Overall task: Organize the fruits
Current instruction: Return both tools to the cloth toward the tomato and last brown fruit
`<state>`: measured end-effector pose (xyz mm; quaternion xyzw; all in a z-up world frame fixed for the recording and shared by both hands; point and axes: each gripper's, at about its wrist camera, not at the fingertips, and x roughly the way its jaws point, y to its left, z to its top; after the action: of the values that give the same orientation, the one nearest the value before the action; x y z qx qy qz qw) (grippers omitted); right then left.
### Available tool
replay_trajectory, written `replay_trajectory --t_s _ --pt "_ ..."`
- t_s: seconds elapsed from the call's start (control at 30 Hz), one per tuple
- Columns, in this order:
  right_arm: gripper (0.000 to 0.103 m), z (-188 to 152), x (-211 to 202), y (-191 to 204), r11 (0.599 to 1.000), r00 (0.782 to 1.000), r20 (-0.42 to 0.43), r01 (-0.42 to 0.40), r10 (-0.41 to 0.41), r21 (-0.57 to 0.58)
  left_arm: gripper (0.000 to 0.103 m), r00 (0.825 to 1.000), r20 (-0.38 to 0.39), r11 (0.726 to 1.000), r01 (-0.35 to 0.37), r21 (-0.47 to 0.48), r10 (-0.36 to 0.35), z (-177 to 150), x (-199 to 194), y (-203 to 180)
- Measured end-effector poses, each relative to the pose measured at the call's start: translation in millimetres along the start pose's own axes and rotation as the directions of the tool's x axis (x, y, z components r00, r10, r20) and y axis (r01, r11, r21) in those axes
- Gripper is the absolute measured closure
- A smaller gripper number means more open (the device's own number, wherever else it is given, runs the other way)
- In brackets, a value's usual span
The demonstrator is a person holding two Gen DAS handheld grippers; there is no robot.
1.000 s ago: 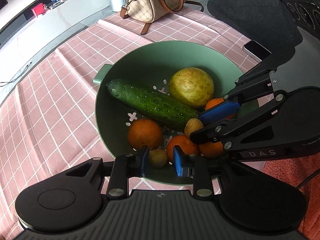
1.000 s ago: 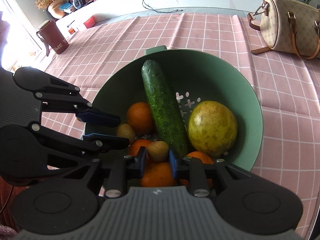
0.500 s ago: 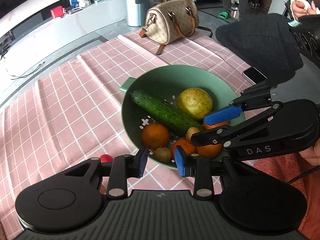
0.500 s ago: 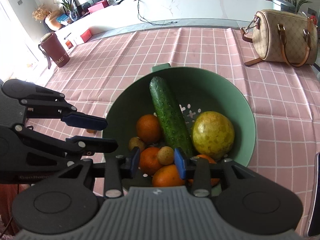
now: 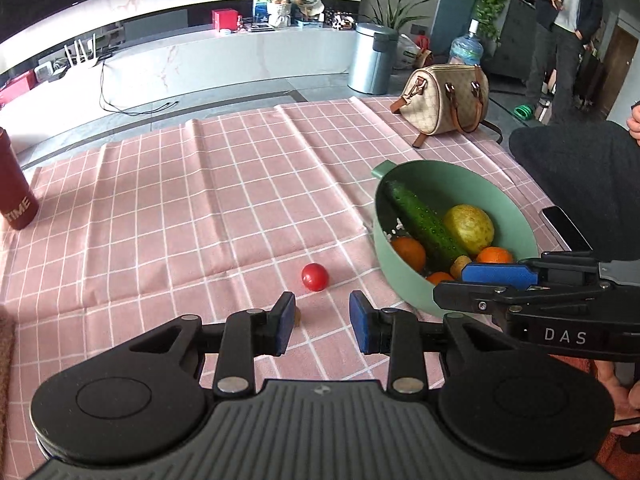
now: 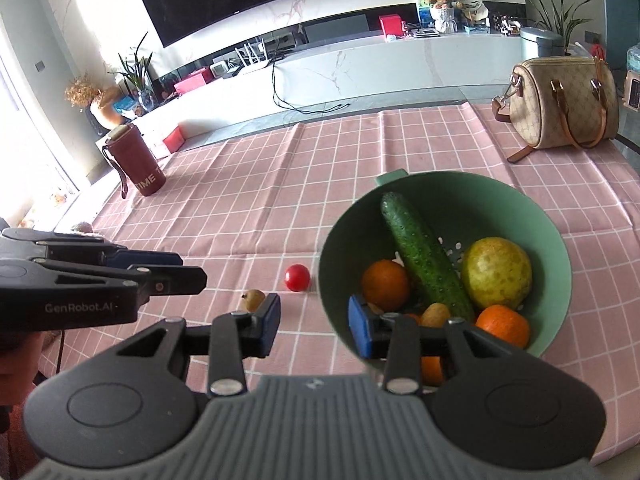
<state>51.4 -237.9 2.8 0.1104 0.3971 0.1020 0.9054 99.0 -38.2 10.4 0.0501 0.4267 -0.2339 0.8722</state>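
Observation:
A green colander bowl (image 5: pixel 516 220) (image 6: pixel 344 240) sits on the pink checked cloth and holds a cucumber (image 6: pixel 424 256), a yellow-green pear (image 6: pixel 496 272), several oranges (image 6: pixel 385 285) and small brown fruits (image 6: pixel 435 313). A red tomato (image 5: pixel 315 277) (image 6: pixel 297 277) lies on the cloth left of the bowl. A small brown fruit (image 6: pixel 252 299) lies near it, mostly hidden behind my left finger in the left wrist view. My left gripper (image 5: pixel 322 322) is open and empty, just short of the tomato. My right gripper (image 6: pixel 314 322) is open and empty at the bowl's near left rim.
A beige handbag (image 5: pixel 444 98) (image 6: pixel 564 102) stands at the far right of the table. A dark red bottle sleeve (image 6: pixel 138 162) (image 5: pixel 14 200) stands far left. A phone (image 5: pixel 564 226) lies right of the bowl. A person stands in the background.
Both grippers have pulled back and up from over the bowl and swung left. Both have opened wider. The tomato and the loose brown fruit have come into view.

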Motion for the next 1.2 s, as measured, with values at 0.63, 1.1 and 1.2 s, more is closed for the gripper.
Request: replay_trajectory --t_s 0.63,1.1,1.2 --pt "0.07 -10.0 39.2 41.1 0.979 0.998 -0.01 0.062 -0.066 -0.196 0.065 0.998 -0.039 0.997 0.04 -0.07 -0.043 -28.0 44.5 34.4" --pt "0.074 17.5 75.2 38.7 0.942 0.996 -0.074 0.023 -0.05 -0.333 0.062 0.993 -0.104 0.996 0.049 -0.073 -0.056 -25.7 97.1 42.3" --pt "0.074 21.2 82.4 38.5 0.937 0.995 -0.091 0.0 -0.034 -0.351 0.066 0.993 -0.103 0.996 0.054 -0.076 -0.062 -23.9 100.8 43.3"
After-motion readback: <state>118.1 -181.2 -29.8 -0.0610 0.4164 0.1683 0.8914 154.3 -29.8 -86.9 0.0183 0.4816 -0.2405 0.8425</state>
